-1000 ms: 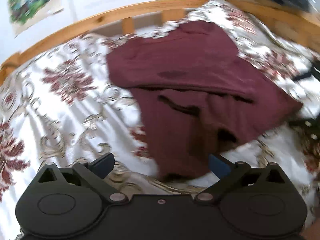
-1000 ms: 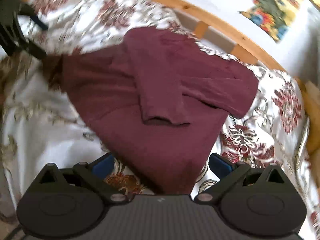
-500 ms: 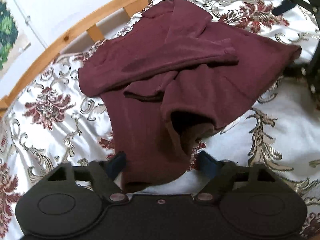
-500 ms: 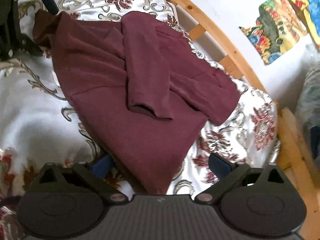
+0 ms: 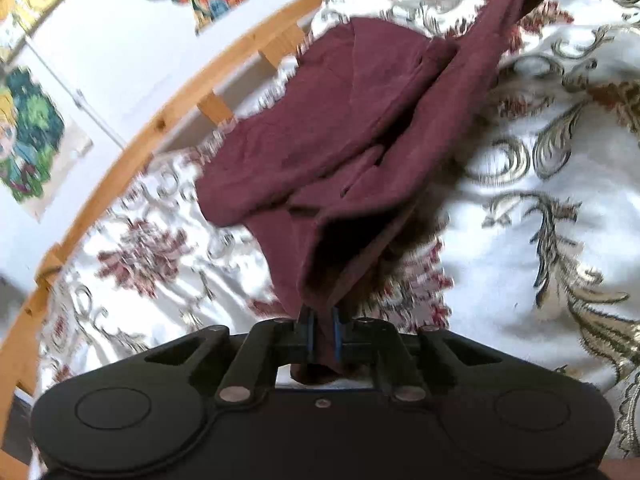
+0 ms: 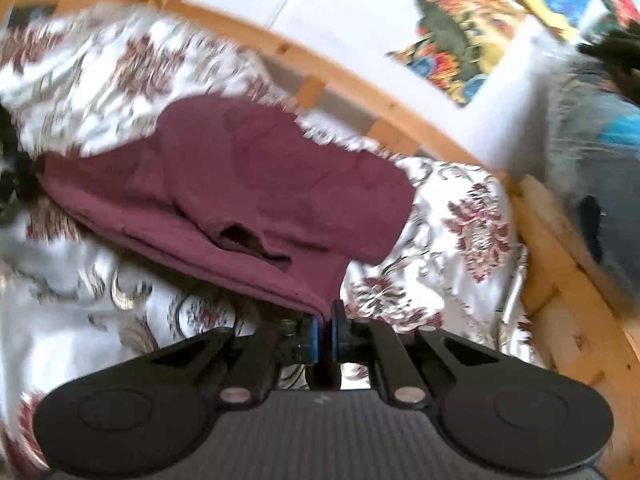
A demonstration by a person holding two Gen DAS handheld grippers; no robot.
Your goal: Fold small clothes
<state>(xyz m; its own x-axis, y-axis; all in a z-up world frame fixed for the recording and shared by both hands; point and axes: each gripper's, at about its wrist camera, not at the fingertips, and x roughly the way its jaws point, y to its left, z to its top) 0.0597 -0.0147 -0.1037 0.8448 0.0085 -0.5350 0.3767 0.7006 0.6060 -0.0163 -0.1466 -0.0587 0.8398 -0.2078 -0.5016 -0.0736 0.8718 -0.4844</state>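
Note:
A small maroon long-sleeved top (image 5: 340, 128) lies on a flowered white bedspread (image 5: 540, 208), its sleeves folded across the body. My left gripper (image 5: 322, 320) is shut on one bottom corner of the top, and cloth bunches up from between the blue pads. In the right wrist view the same maroon top (image 6: 248, 184) rises from the bed toward my right gripper (image 6: 325, 326), which is shut on the other bottom corner. The hem is stretched taut between the two grippers and lifted off the bedspread. The far end of the hem runs up to the other gripper at the top right of the left wrist view.
A curved wooden bed rail (image 5: 132, 148) borders the far side of the bed, with a white wall and colourful posters (image 6: 460, 40) behind it. A wooden bed post (image 6: 560, 264) and a blue-grey heap (image 6: 600, 152) stand at the right.
Both grippers went from open around the top's bottom corners to shut on them. The hem has been lifted off the bed, and the right gripper has risen.

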